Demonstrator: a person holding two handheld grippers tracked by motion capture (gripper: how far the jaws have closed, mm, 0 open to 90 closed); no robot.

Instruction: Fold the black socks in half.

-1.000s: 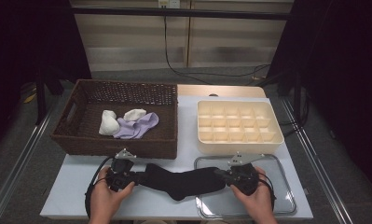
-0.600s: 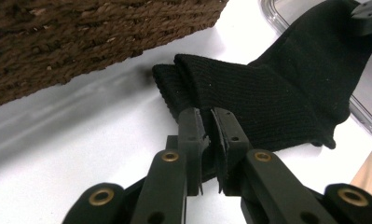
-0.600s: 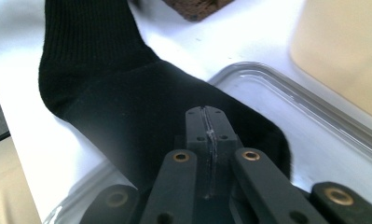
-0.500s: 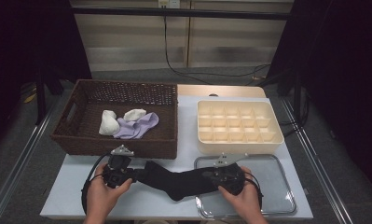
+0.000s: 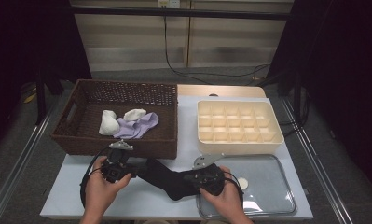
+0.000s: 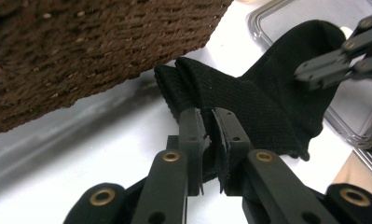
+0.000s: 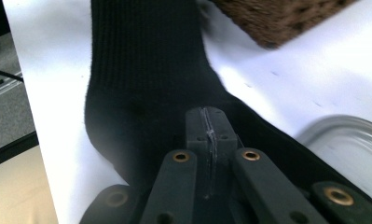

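Black ribbed knit — the sock (image 5: 167, 177) is soft, light and limp, so it will sag and fold wherever I don't support it, and I judge its two ends the best places to hold. It lies on the white table (image 5: 141, 205) stretched between my two grippers, just in front of the wicker basket (image 5: 88, 140) and beside the clear tray (image 5: 277, 205). My left gripper (image 6: 210, 122) has its jaws nearly together, pinching a fold of the cuff end between the pads. My right gripper (image 7: 207, 122) is clamped tight on the foot end — the pads meet with only thin cloth between them. Neither grip looks likely to slip, since the knit gives and bunches.
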